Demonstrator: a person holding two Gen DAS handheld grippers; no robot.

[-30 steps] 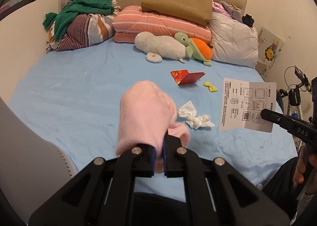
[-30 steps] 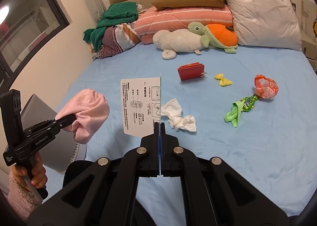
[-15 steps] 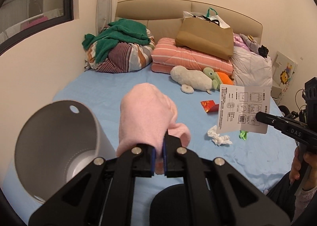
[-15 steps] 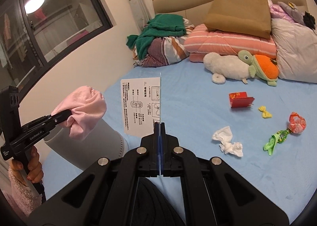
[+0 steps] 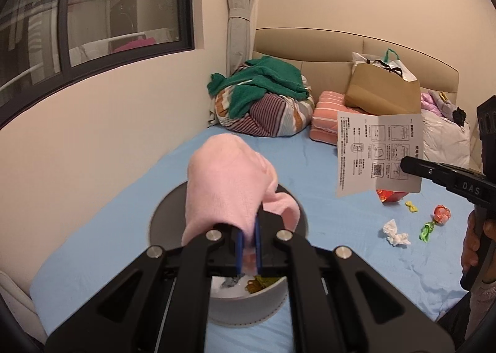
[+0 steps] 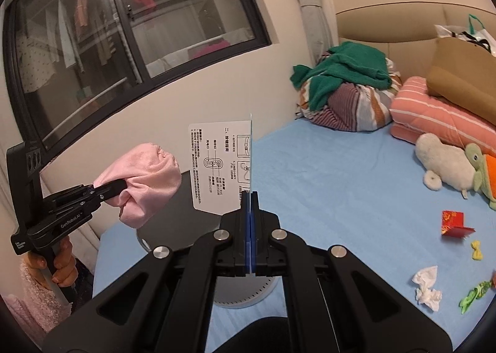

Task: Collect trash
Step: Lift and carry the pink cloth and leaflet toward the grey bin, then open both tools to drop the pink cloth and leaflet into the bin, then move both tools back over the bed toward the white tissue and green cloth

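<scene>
Pink cloth (image 5: 226, 179), grey bin (image 5: 248, 303), blue sheet (image 5: 341, 219)

Two tongs (image 5: 248, 240) (image 6: 250, 229), one bin (image 5: 248, 300), one pink cloth (image 5: 229, 176), one leaflet (image 5: 372, 151), two plush toys (image 6: 443, 164).

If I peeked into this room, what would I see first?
First, the fluffy pink cloth pinched in the left gripper, held right above the grey bin standing on the blue bed. Next, the white instruction sheet clamped upright in the right gripper. Farther off, a crumpled tissue and a red packet lie on the sheet.
</scene>
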